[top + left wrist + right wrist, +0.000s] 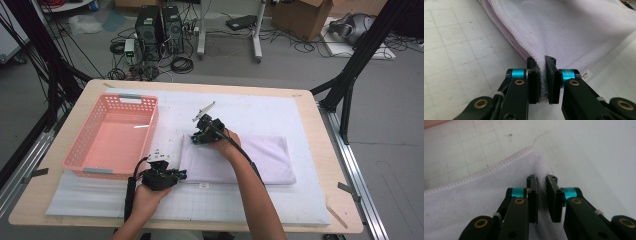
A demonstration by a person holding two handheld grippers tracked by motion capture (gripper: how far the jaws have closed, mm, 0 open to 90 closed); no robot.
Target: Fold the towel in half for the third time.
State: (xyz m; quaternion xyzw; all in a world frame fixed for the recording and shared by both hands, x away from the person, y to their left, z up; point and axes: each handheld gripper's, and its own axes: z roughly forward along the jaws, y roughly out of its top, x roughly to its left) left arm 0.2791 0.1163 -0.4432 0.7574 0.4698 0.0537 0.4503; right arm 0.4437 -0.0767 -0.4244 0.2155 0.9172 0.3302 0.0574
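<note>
Folded towel (pixel 250 160) lay flat on the white mat (pixel 300 210), just right of the pink basket (pixel 112 137), long side across the table (pixel 50 210). Left gripper (pixel 181 175) sat at the towel's near left corner, clamped on it. Seen in the left gripper view: left gripper (pixel 543 77) with jaws nearly together, a thin fold of the towel (pixel 574 30) squeezed between the pads, stitched layered edge running away up and to the left, small label (pixel 586 74) just beside the right jaw on the towel's hem. Grid mat (pixel 456 50) underneath, on both sides.

Right gripper (pixel 196 140) sat at the towel's far left corner, held from above by the right hand (pixel 222 142), forearm crossing the towel. Seen in the right gripper view: right gripper (pixel 541 195) pinching a ridge of towel (pixel 474 202) between the pads, close behind the rounded corner with its pinkish stitched edge; mat (pixel 461 150) beyond. Both pairs of jaws closed on cloth, with the cloth bunched up in the gaps.

Left hand (pixel 150 192) wrapped around its gripper near the table's front edge, cable trailing back along the forearm. Basket stood empty-looking, close to the left gripper but apart from the towel. Beyond the table: floor with computer towers (pixel 160 30), cables and a cardboard box (pixel 305 17).
</note>
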